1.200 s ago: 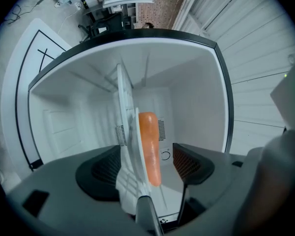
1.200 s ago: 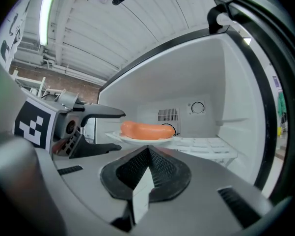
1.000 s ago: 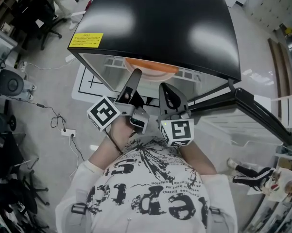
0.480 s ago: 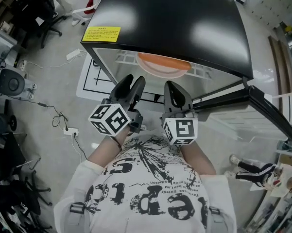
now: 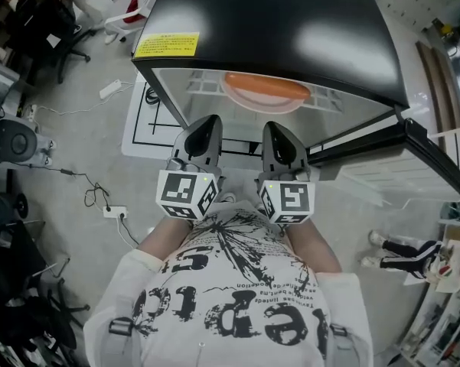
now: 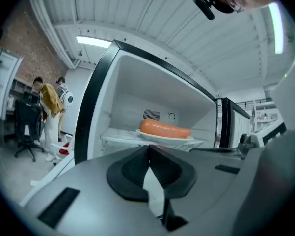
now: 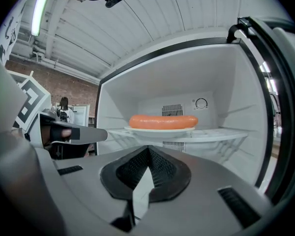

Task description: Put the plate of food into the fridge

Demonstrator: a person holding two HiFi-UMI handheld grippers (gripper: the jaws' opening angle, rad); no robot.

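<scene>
A white plate (image 5: 266, 98) with a long orange sausage (image 5: 268, 89) rests on the upper wire shelf (image 7: 221, 133) inside the open black-topped fridge (image 5: 275, 21). Both gripper views show the same plate (image 6: 167, 137) (image 7: 162, 130) and sausage (image 6: 165, 129) (image 7: 163, 121), a little way ahead of the jaws. My left gripper (image 5: 203, 132) (image 6: 148, 149) has just closed and is shut with nothing between its jaws. My right gripper (image 5: 281, 138) (image 7: 148, 151) is shut and empty too. Both are level, side by side, in front of the fridge opening.
The fridge door (image 5: 413, 155) stands open to the right, with white door bins (image 5: 375, 182) below it. A power strip and cables (image 5: 111, 211) lie on the floor to the left, near a fan (image 5: 15, 140). People (image 6: 49, 107) stand by an office chair far left.
My left gripper has drawn back from the fridge opening, rolled upright and shut its wide-open jaws. My right gripper has also come back a little. The plate stays on the shelf.
</scene>
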